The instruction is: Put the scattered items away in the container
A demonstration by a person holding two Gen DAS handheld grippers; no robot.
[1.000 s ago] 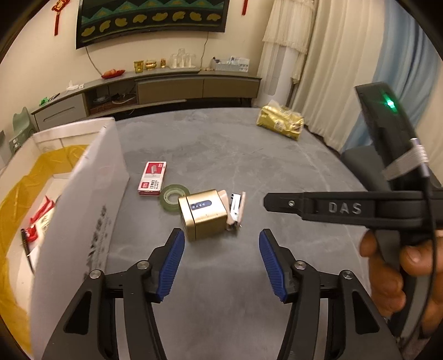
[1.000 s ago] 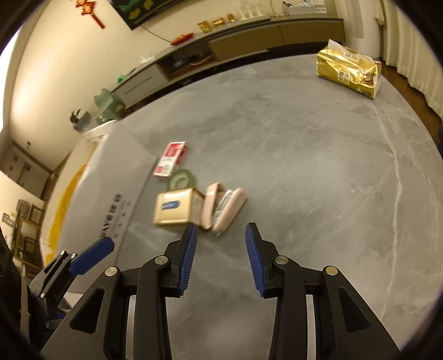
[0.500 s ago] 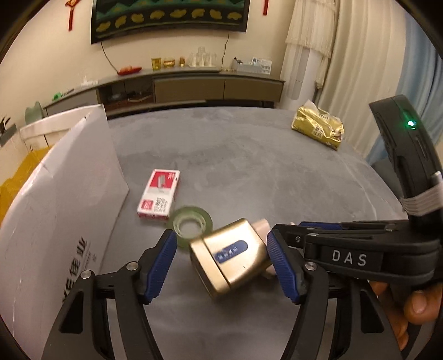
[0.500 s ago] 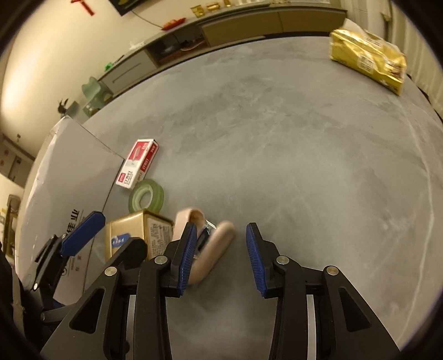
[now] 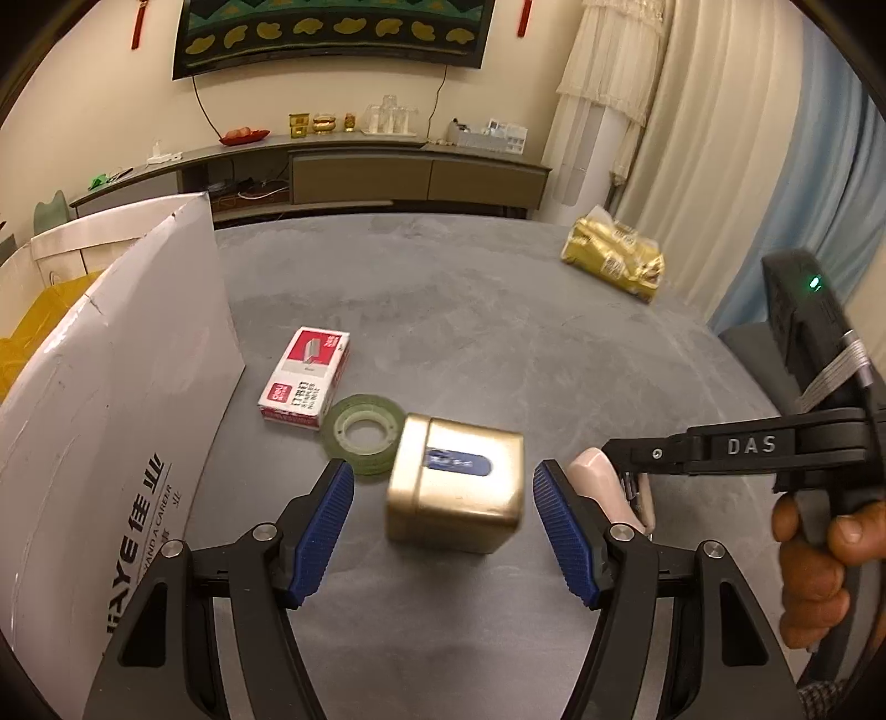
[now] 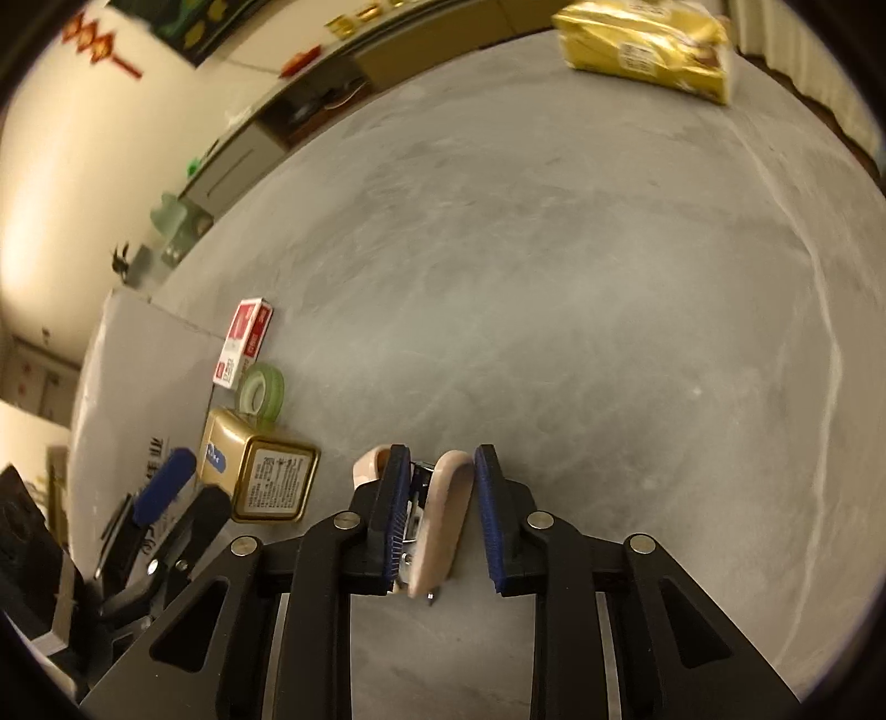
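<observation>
Near the bottom centre of the left wrist view, the left gripper (image 5: 443,526) has its blue-padded jaws spread wide on either side of a gold tin (image 5: 457,490), with clear gaps on both sides, so nothing is gripped. The tin sits on the grey table (image 5: 498,332) and looks slightly blurred. Just above and left of it lies a roll of green tape (image 5: 362,435), touching or nearly touching the tin's edge, and further to the upper left is a red and white staple box (image 5: 305,376), close beside the tape. Along the left edge of the frame rises the white flap of a cardboard box (image 5: 122,399), with something yellow inside it at the far left. At the lower right, a hand (image 5: 814,559) holds the other tool's handle.

Low in the centre of the right wrist view, the right gripper (image 6: 437,515) straddles a pink stapler (image 6: 443,520) resting on the table. The left pad presses against the stapler's metal side, but a thin gap shows by the right pad, so I cannot tell whether it is truly clamped. A gold packet (image 6: 645,47) lies at the top right, well apart from everything else.
</observation>
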